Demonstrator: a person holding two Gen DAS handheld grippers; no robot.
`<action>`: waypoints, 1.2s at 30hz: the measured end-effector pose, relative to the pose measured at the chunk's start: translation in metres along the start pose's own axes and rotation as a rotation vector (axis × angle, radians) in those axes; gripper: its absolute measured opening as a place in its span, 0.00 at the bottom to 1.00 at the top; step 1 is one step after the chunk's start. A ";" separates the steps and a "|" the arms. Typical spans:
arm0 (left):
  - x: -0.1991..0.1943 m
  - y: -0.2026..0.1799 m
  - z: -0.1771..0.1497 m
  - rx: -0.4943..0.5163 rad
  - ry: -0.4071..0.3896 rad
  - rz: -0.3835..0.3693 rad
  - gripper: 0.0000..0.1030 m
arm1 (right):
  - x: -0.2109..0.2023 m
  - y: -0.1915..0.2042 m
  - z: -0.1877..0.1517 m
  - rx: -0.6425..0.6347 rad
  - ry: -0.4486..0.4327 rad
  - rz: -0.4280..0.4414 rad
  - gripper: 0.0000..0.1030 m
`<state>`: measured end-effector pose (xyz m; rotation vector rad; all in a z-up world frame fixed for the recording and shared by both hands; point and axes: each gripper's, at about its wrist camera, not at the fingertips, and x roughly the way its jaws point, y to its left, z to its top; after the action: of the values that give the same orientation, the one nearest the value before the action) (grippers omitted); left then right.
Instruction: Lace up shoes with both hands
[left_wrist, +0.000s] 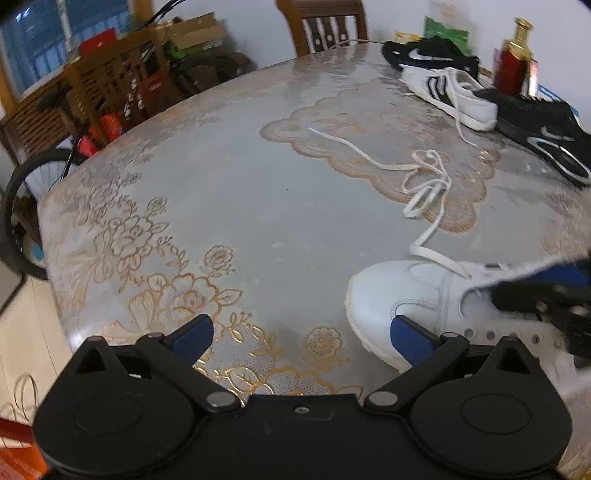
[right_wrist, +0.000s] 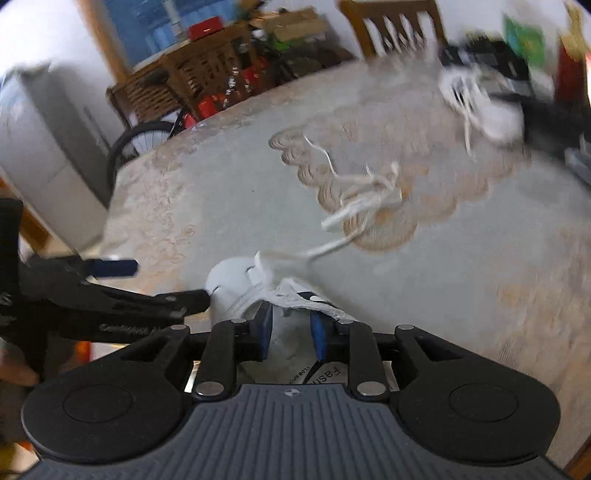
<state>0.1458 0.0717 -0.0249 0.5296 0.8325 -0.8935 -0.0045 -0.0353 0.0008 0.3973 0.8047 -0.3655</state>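
Observation:
A white shoe (left_wrist: 402, 295) lies toe to the left on the lace-patterned table (left_wrist: 229, 192). Its white lace (left_wrist: 428, 184) trails loose from the top eyelets across the table, ending far left (left_wrist: 314, 130). My left gripper (left_wrist: 303, 334) stands wide open over the table just left of the toe, with nothing between its fingers. In the right wrist view the left gripper (right_wrist: 162, 282) sits beside the toe of the shoe (right_wrist: 236, 280). My right gripper (right_wrist: 291, 328) hovers over the shoe's opening, jaws slightly apart, the eyelet flap (right_wrist: 306, 299) just beyond its pads. The lace (right_wrist: 354, 206) looks blurred.
At the far right of the table lie a white shoe with black stripes (left_wrist: 454, 96), two black shoes (left_wrist: 432, 55) (left_wrist: 546, 133) and a red and gold bottle (left_wrist: 513, 62). A wooden chair (left_wrist: 325, 26) stands behind. A bicycle wheel (left_wrist: 33, 184) is past the left edge.

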 end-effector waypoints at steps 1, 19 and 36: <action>0.000 -0.001 0.000 0.009 -0.001 0.002 1.00 | 0.003 0.004 0.002 -0.042 0.003 -0.015 0.25; 0.003 -0.002 -0.002 0.012 0.027 -0.016 1.00 | 0.028 0.016 0.006 -0.387 0.034 0.028 0.20; -0.003 -0.007 -0.004 -0.119 0.026 0.045 1.00 | -0.069 -0.045 0.068 -0.001 0.082 0.621 0.00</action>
<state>0.1377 0.0721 -0.0254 0.4553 0.8880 -0.7927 -0.0270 -0.0953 0.0859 0.6384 0.7193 0.2319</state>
